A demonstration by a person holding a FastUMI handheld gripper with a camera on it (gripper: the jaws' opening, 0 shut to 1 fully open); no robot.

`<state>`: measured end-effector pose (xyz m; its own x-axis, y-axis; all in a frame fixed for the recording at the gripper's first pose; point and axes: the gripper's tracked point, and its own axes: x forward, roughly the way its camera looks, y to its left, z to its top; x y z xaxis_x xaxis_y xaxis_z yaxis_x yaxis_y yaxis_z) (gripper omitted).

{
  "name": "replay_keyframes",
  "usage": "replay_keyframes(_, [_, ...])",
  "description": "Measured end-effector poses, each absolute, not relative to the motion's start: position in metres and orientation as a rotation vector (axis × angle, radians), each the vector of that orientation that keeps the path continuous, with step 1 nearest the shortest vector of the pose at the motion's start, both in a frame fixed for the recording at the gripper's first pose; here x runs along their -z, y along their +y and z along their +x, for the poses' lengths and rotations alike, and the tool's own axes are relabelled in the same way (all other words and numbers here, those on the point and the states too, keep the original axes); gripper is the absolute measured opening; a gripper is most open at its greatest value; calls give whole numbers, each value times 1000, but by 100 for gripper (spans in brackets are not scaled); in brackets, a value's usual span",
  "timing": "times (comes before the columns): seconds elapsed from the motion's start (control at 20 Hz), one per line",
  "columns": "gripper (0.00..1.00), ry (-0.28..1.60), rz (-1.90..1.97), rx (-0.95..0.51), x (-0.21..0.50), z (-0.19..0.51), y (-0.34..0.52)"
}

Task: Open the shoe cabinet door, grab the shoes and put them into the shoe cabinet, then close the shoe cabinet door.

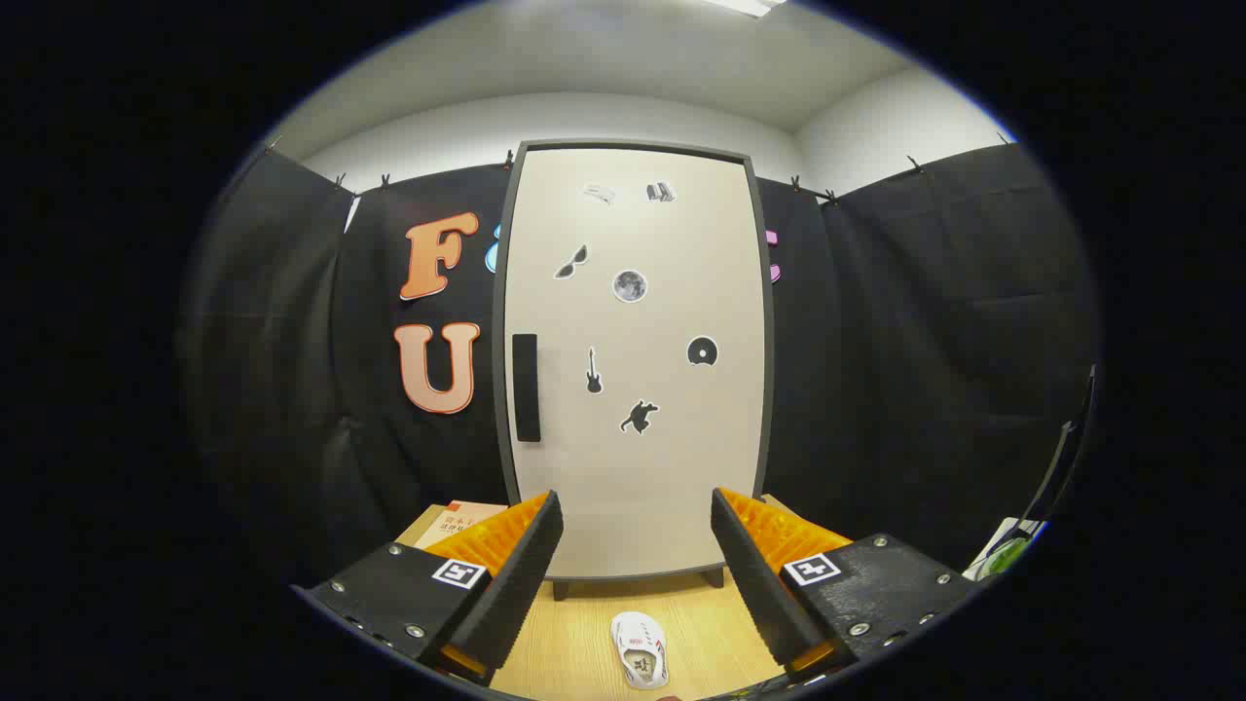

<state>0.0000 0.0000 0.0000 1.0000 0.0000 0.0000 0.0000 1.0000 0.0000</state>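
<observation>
the gripper [638, 555] has its two fingers spread wide apart w/ nothing btwn them but air. they hang above the wood floor [574, 643] and touch no thing.

one small white shoe [640, 649] lies flat on the floor, low btwn the two fingers and closer to the camera than the tips. it has a bit of red and a dark mark on it. its open top faces up. it lies well apart from the cabinet, w/ bare floor in the gap.

the shoe cabinet [633, 487] stands straight ahead, past the fingers. it is tall, w/ a pale door [672, 458] and a dark frame round it. the door is shut. a long dark handle [526, 387] runs up and down near the door's left side, abt halfway up. small stickers [630, 285] dot the door: sunglasses, a round moon, a guitar, a disc, a jumping shape and 2 more near the top. the cabinet sits on short dark legs [560, 589].

some books or boxes [458, 516] lie on the floor left of the cabinet, partly hidden behind the left finger. black cloth hangs on both sides, w/ a white wall and ceiling above.
</observation>
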Motion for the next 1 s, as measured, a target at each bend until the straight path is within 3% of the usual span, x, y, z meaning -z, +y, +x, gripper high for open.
replay_keyframes(1.0, [95,6,7,-29,-7,20,9])
